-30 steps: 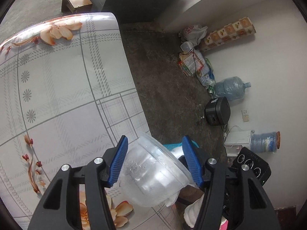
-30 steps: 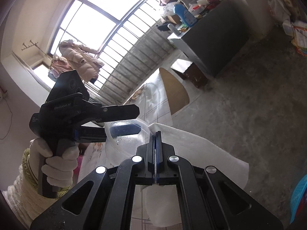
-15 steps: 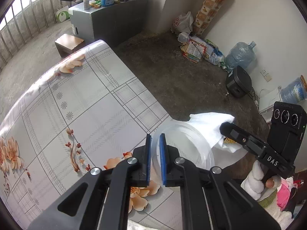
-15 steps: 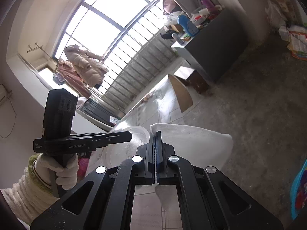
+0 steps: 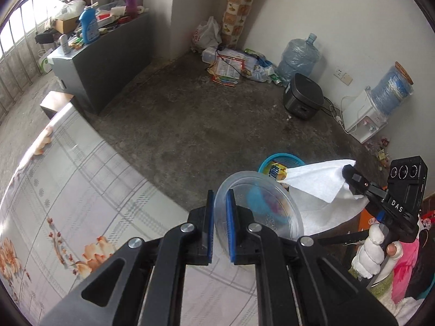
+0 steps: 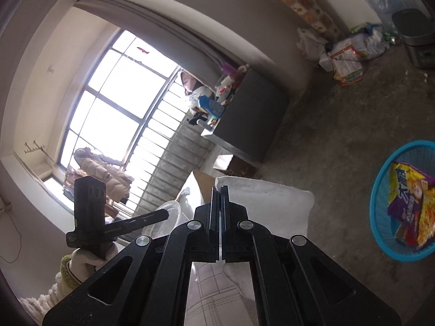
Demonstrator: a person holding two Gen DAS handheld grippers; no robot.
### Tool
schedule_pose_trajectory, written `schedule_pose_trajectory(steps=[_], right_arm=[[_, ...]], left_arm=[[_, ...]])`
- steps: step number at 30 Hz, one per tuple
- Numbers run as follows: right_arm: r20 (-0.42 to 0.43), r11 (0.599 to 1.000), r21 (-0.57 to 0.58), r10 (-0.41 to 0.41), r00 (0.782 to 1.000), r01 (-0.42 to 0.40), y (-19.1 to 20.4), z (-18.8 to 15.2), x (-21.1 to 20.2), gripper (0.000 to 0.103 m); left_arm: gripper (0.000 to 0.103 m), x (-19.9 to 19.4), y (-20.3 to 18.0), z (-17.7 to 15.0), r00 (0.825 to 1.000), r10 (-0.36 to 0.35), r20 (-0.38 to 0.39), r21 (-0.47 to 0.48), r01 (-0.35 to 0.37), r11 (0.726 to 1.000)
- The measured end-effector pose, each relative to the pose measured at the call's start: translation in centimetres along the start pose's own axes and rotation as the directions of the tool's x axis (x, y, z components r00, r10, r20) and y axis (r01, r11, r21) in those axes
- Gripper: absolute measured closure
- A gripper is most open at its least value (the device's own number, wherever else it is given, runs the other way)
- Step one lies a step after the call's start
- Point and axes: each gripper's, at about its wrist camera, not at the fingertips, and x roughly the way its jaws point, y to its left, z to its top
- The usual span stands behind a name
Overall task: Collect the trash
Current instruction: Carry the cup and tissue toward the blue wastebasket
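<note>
My left gripper (image 5: 219, 225) is clamped on the rim of a clear bowl (image 5: 261, 209), which juts forward and right of the fingers, held in the air past the table (image 5: 81, 190) edge. My right gripper (image 6: 220, 217) is pinched tight on a white tissue (image 6: 269, 203); the sheet spreads ahead and to the right of the fingers. From the left camera, the tissue (image 5: 318, 182) hangs just beside the bowl, above the blue basket (image 5: 282, 160) on the floor, which holds snack wrappers (image 6: 410, 206).
</note>
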Motion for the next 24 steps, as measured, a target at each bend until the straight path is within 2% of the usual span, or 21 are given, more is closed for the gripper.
schedule_pose_trajectory(steps=[5,8,11,15,18,22,24], right_arm=[[0.051,0.996,0.045,-0.075,0.996,0.072,-3.3,1.4,-2.6,0.103],[0.060,0.992,0.071,-0.112,0.992,0.108,-5.3,1.6,-3.1,0.103],[0.040,0.982,0.098,-0.167,0.985,0.162,-7.9,1.4,-3.1,0.103],[-0.009,0.964,0.154,-0.217,0.976,0.216,-12.1,0.9,-2.6,0.103],[-0.054,0.946,0.194,-0.253,0.966,0.258,-15.2,0.3,-1.9,0.103],[-0.108,0.922,0.249,-0.278,0.955,0.296,-18.6,-0.2,-0.9,0.103],[-0.133,0.910,0.278,-0.281,0.951,0.308,-20.3,-0.3,-0.3,0.099]], left_arm=[[0.095,4.5,-6.1,2.0,0.996,-0.078,-0.044,0.066,0.080,0.995],[0.095,8.0,-9.4,2.8,0.983,-0.146,-0.110,0.056,0.153,0.987],[0.095,12.2,-12.3,3.3,0.969,-0.169,-0.180,0.054,0.182,0.982],[0.095,18.0,-15.2,3.6,0.962,-0.109,-0.252,0.095,0.137,0.986],[0.095,21.9,-16.3,3.6,0.949,-0.080,-0.304,0.094,0.114,0.989],[0.095,26.1,-17.5,3.2,0.942,-0.029,-0.335,0.119,0.073,0.990],[0.094,27.8,-18.0,2.8,0.935,-0.010,-0.354,0.138,0.063,0.988]])
